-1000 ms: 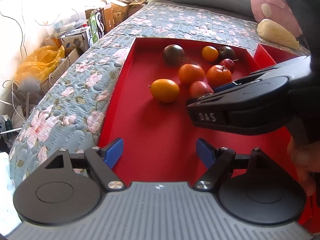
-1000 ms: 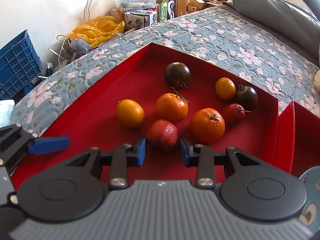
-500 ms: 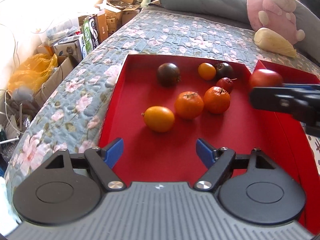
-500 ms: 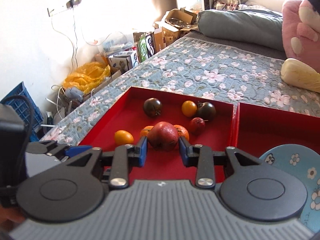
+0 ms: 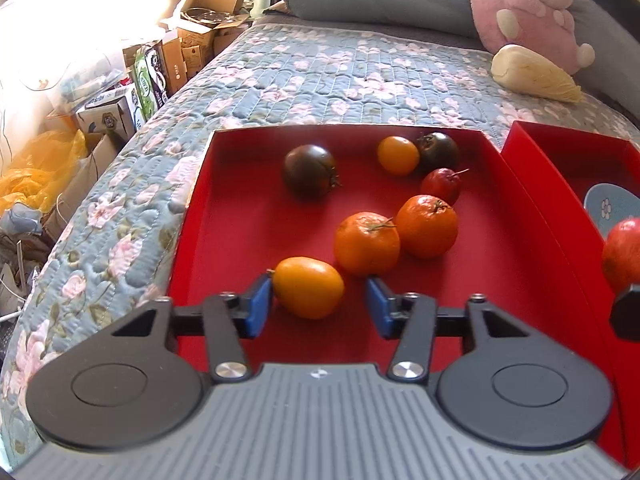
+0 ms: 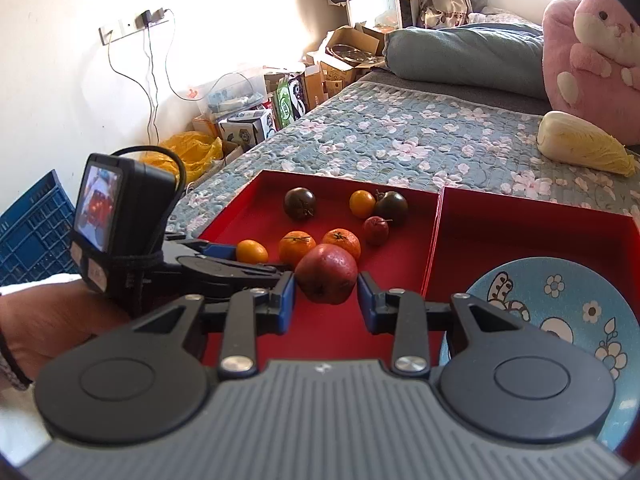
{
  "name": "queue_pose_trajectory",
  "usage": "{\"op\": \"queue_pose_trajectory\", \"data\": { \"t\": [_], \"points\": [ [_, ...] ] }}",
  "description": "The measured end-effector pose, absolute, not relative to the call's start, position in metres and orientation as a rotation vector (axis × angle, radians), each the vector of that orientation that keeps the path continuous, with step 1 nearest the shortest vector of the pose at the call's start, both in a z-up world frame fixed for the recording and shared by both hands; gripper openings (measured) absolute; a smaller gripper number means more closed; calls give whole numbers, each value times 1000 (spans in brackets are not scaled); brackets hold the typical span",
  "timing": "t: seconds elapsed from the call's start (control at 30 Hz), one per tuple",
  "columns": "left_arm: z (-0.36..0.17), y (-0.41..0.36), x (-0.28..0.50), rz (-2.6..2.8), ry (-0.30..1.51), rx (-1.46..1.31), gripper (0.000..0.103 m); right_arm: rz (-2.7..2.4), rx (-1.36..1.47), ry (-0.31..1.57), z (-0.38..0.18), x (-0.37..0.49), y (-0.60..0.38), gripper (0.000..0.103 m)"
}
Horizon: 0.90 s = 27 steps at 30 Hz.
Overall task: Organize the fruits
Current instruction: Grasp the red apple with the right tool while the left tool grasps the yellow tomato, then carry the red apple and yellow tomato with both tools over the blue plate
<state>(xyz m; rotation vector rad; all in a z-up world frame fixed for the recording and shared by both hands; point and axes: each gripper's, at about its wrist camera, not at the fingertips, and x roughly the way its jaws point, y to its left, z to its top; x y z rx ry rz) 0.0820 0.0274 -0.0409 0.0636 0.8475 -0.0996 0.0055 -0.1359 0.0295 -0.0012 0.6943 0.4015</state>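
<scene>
Gripping a red apple [image 6: 327, 274] between blue pads: right gripper [image 6: 326, 304], lifted over the seam between the left red tray [image 6: 248, 200] and the right red tray [image 6: 520, 208] with its blue floral plate [image 6: 560, 292]. Just been closing around a yellow-orange fruit [image 5: 308, 286] on the left tray floor: left gripper [image 5: 318, 306], left pad touching the skin, right pad apart. Beyond, two tangerines [image 5: 367, 243], touching.

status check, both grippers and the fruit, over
Right gripper shut on red apple, held above the tray. Left gripper closing around yellow fruit, right pad not yet touching. Two oranges close behind it.
</scene>
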Motion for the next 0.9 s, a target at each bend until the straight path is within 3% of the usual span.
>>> {"op": "queue_pose_trajectory", "data": {
  "t": [0.9],
  "points": [
    [-8,-13,49,-98,820,-26,43,374,-26,696,42,-47,-160,37]
  ]
}}
